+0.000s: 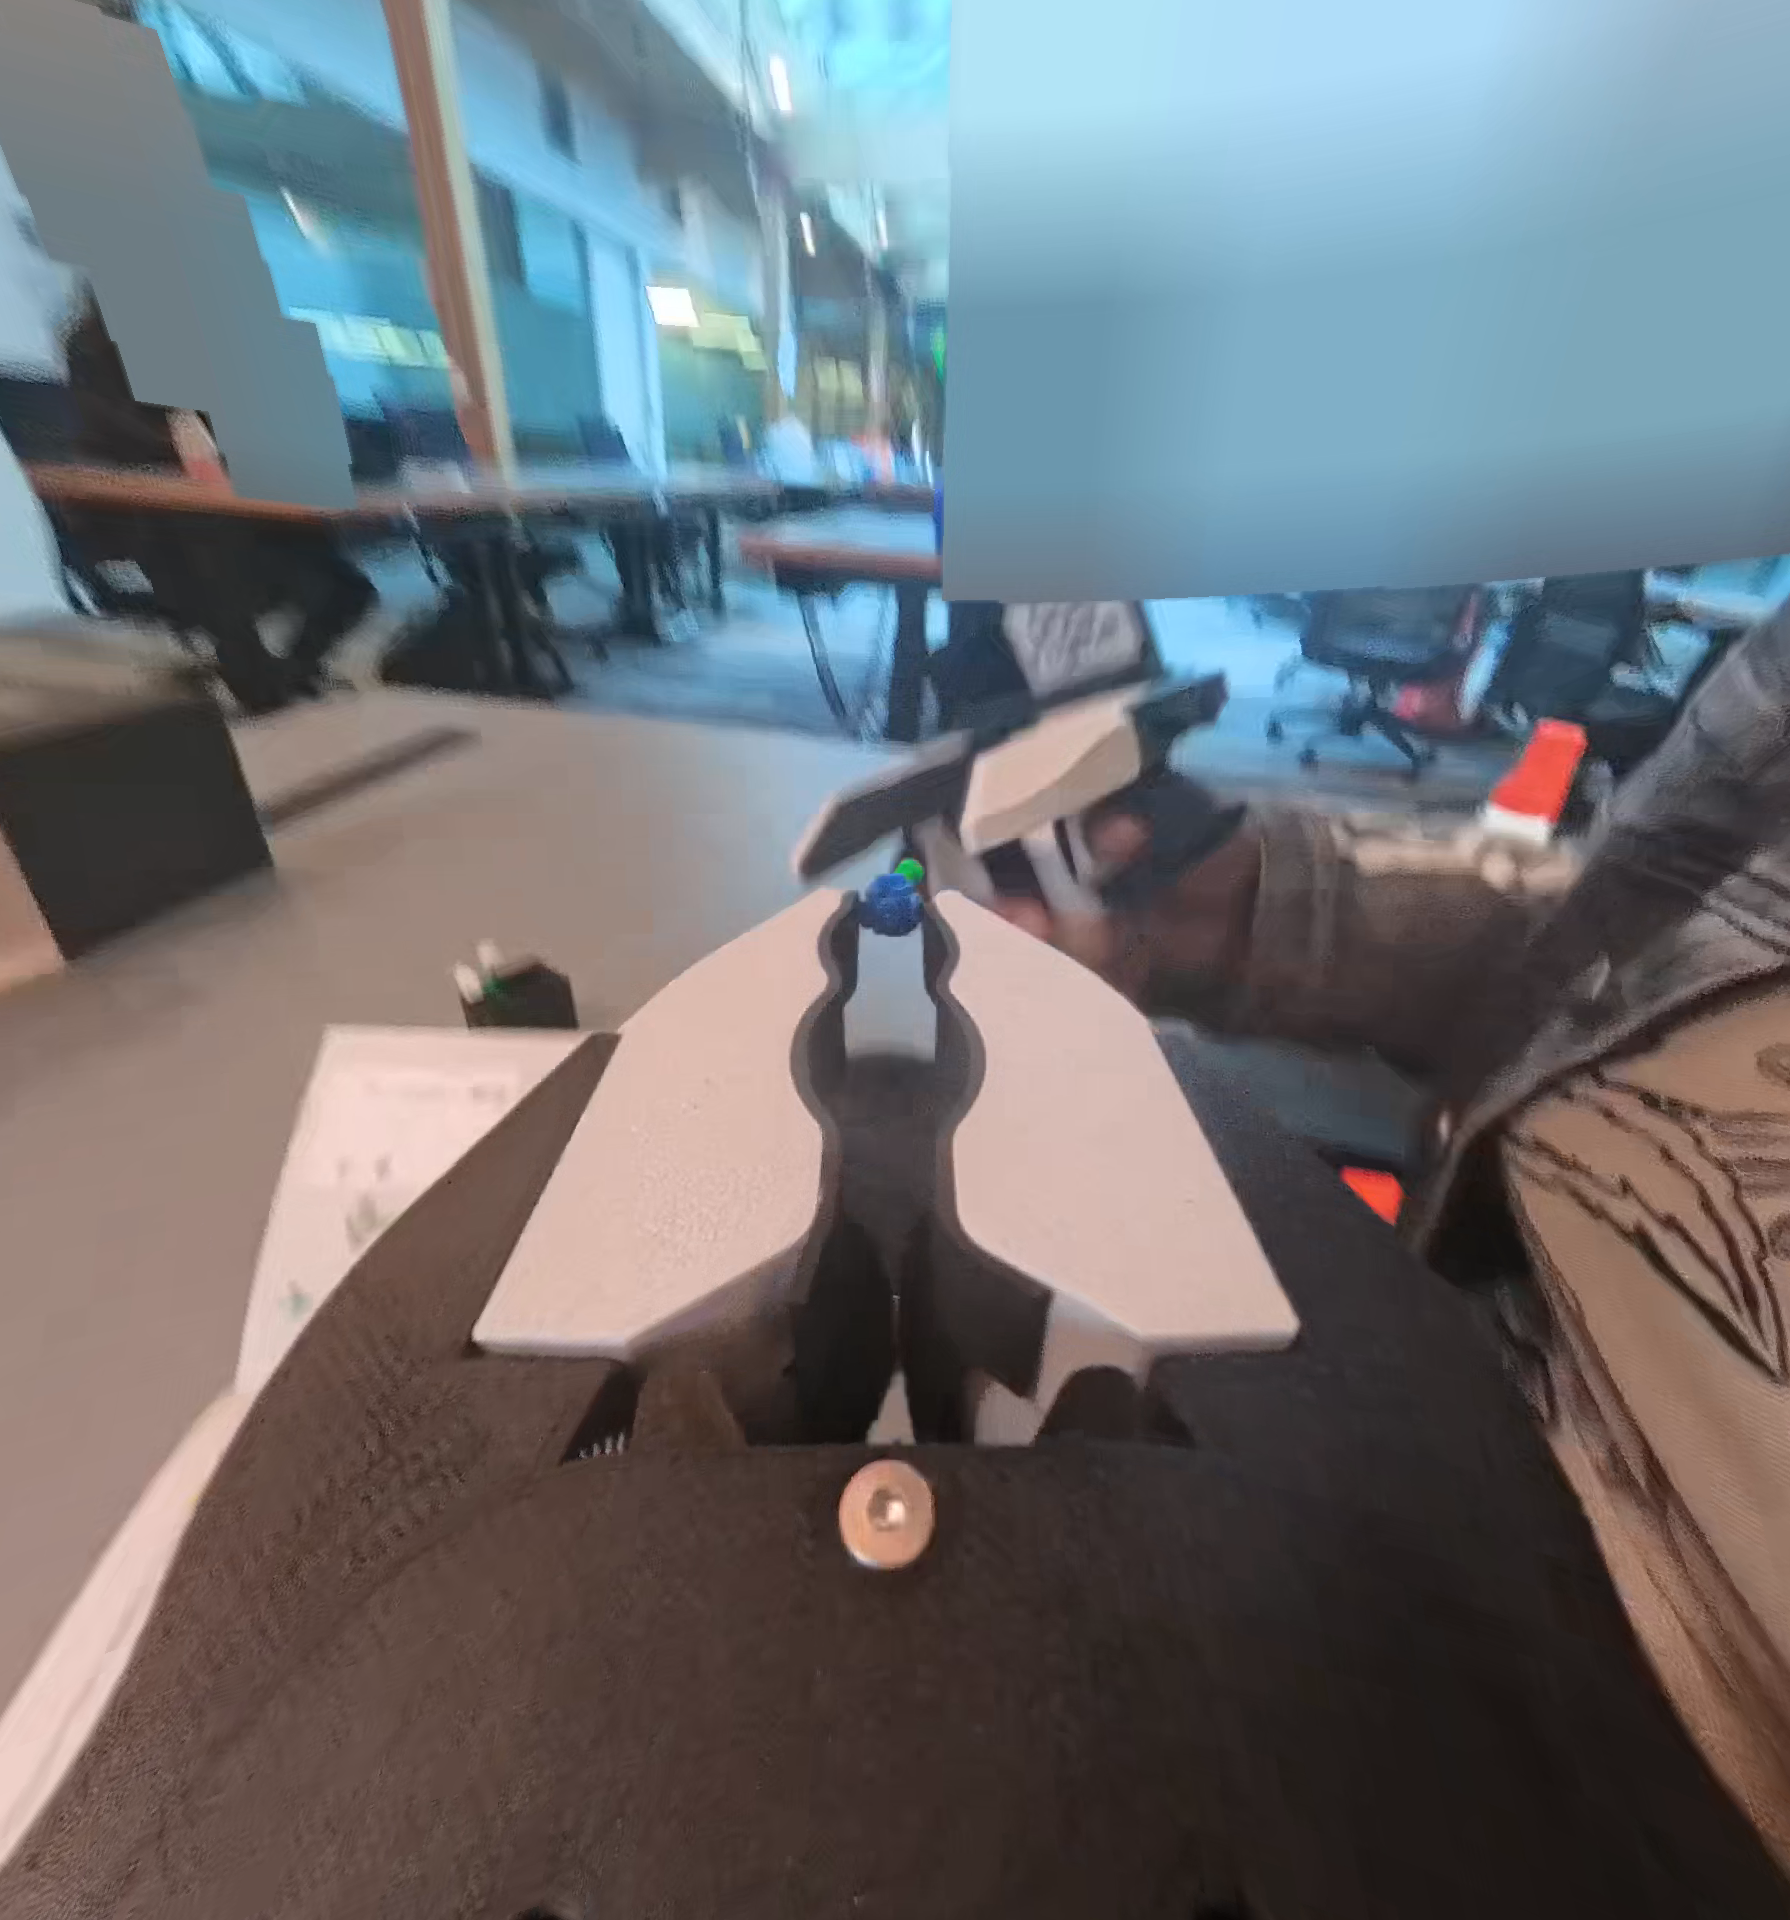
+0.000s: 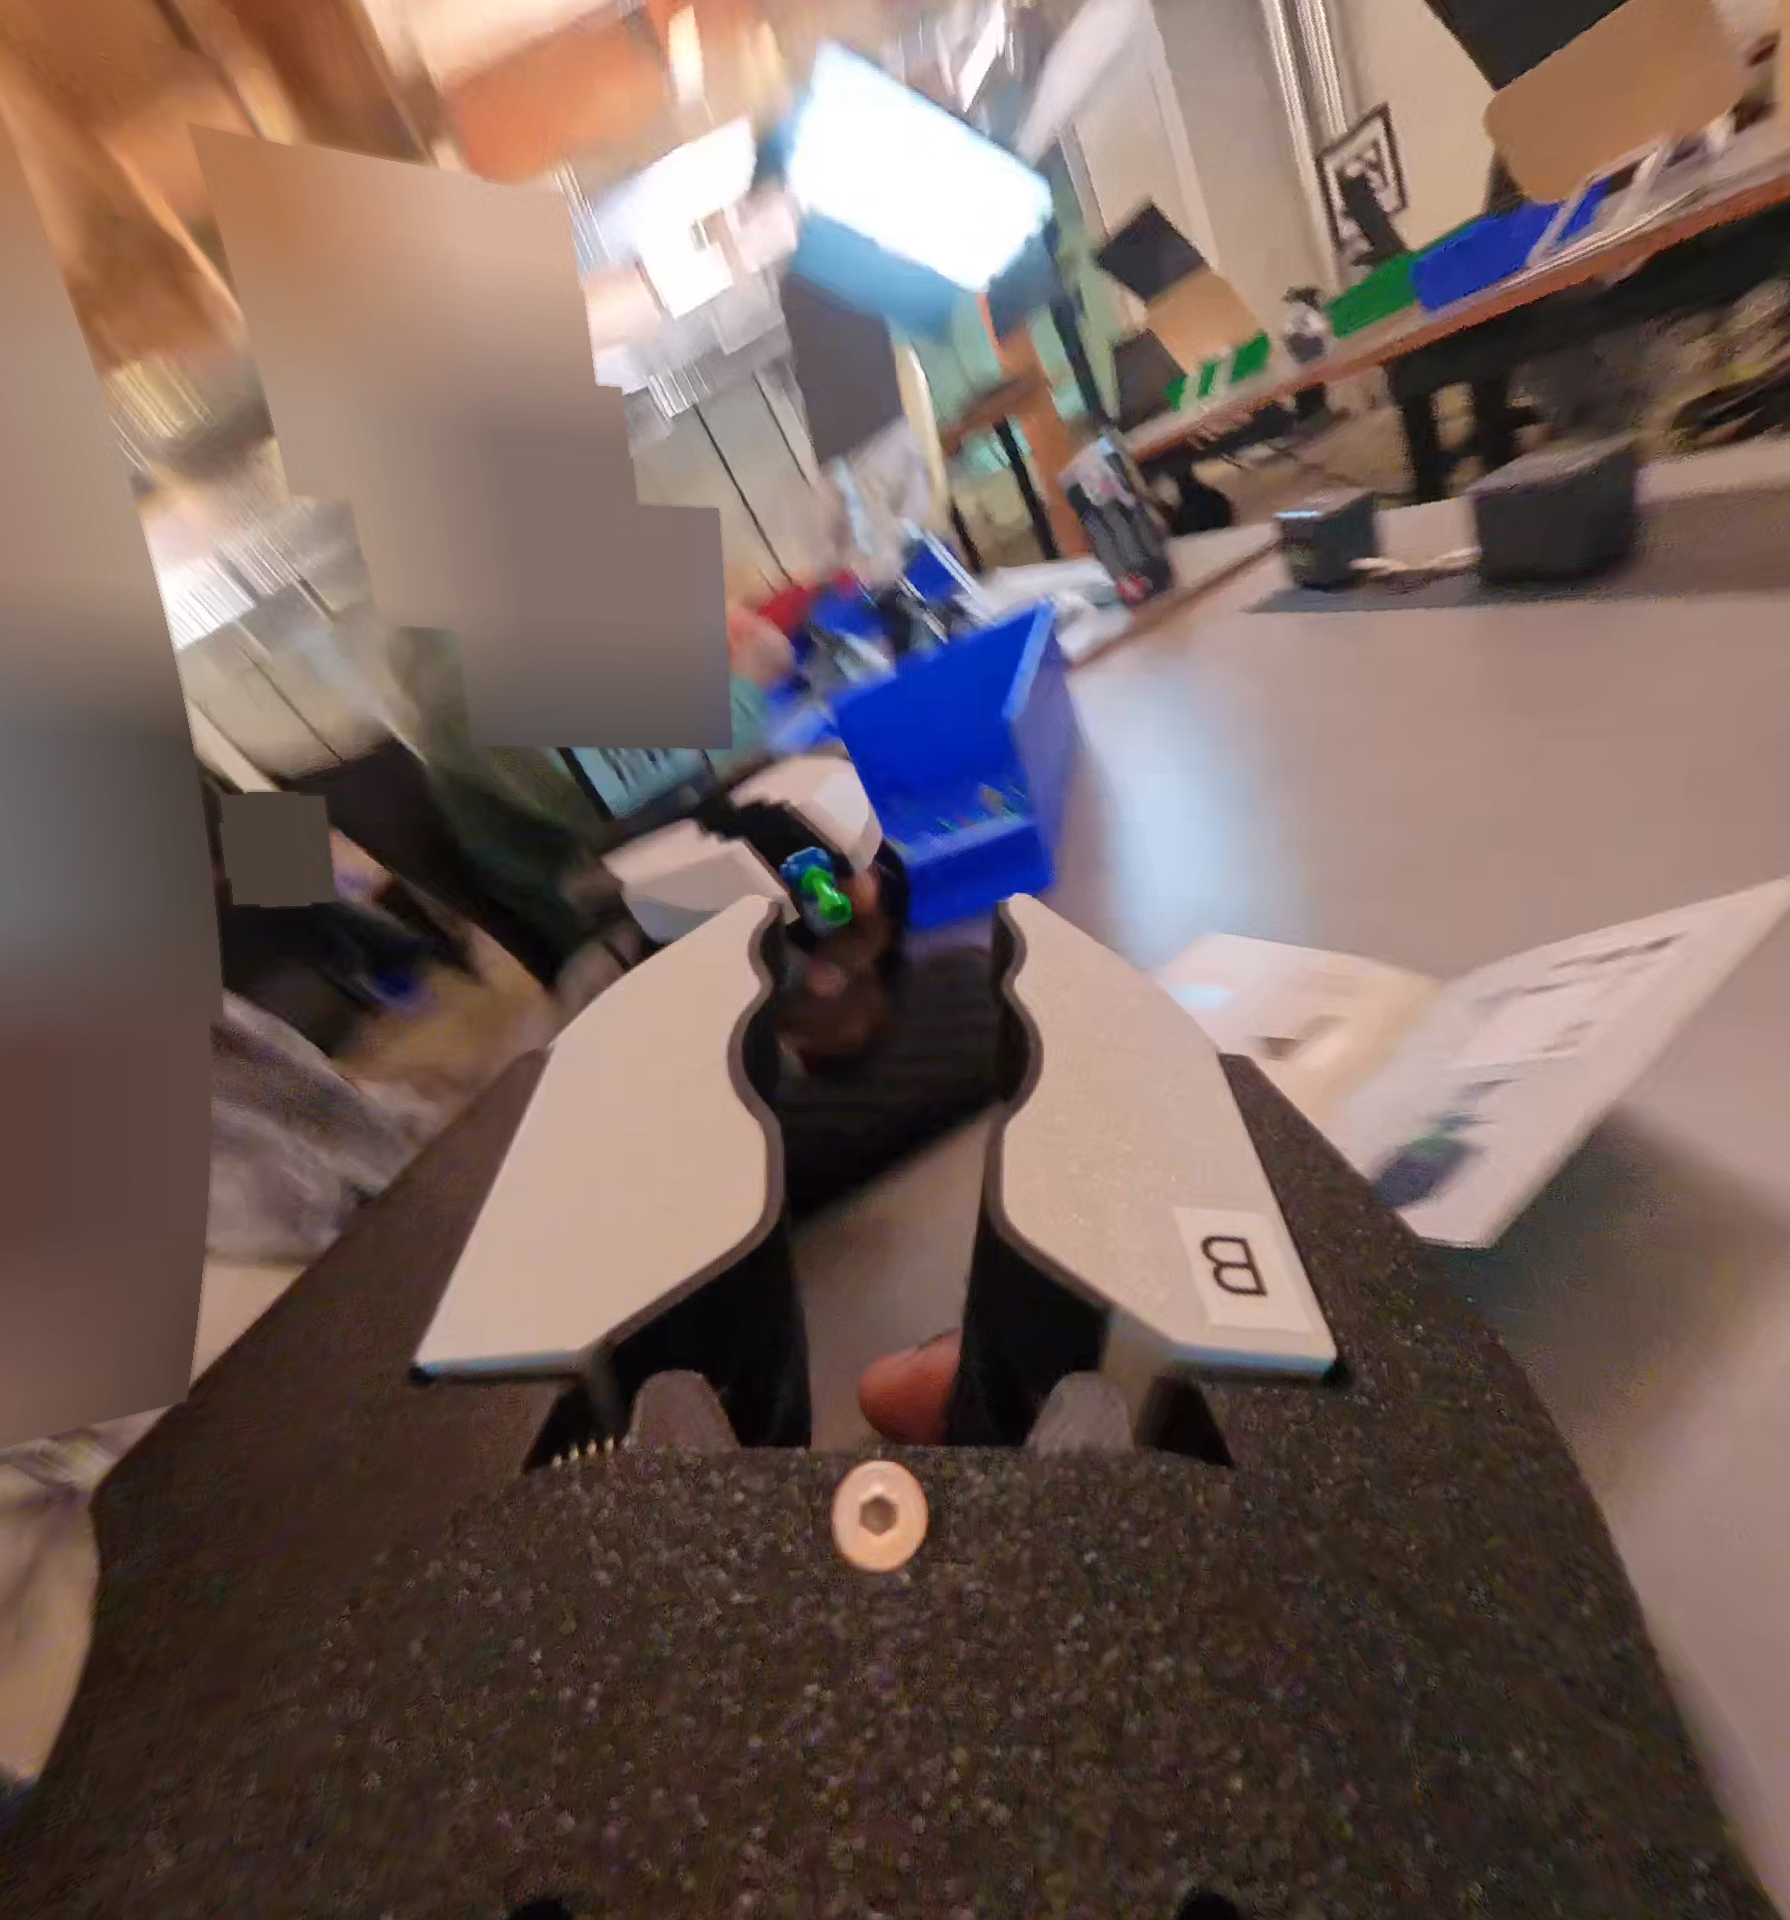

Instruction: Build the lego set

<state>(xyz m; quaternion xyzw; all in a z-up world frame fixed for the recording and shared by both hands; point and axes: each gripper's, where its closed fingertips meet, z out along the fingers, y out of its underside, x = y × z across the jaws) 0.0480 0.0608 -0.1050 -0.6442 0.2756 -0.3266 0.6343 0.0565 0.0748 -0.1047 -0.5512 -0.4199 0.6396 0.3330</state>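
Where my left wrist camera looks out, the left claw (image 1: 891,914) is pinched nearly closed on a small blue knobbly lego piece with a green peg (image 1: 893,902), held right at the tips and lifted off the desk. Just beyond it, almost touching the piece, the right claw (image 1: 906,821) comes in from the right, tilted, gripped by a gloved hand (image 1: 1130,862) in a grey patterned sleeve (image 1: 1390,935). Below and to the left lie a white printed instruction sheet (image 1: 382,1132) and a small black block with a green and white mark (image 1: 515,992). A dark box (image 1: 101,821) stands at the far left on the plain grey desk (image 1: 558,831). Behind is a blurred office with long wooden tables and black swivel chairs (image 1: 1379,665).

Through the right wrist camera, my right claw (image 2: 886,920) stands wide open with nothing between its white fingers (image 2: 642,1132). Ahead of its left tip sits the same blue and green piece (image 2: 813,883) in the other claw (image 2: 766,862), close but apart. A blue plastic parts bin (image 2: 964,769) stands just behind, tipped in this slanted view. Printed instruction pages (image 2: 1556,1029) lie open on the grey desk (image 2: 1390,748) to the right, and two dark blocks (image 2: 1556,520) stand farther back. A fingertip (image 2: 912,1392) shows under the claw's body. The whole room is motion-blurred.
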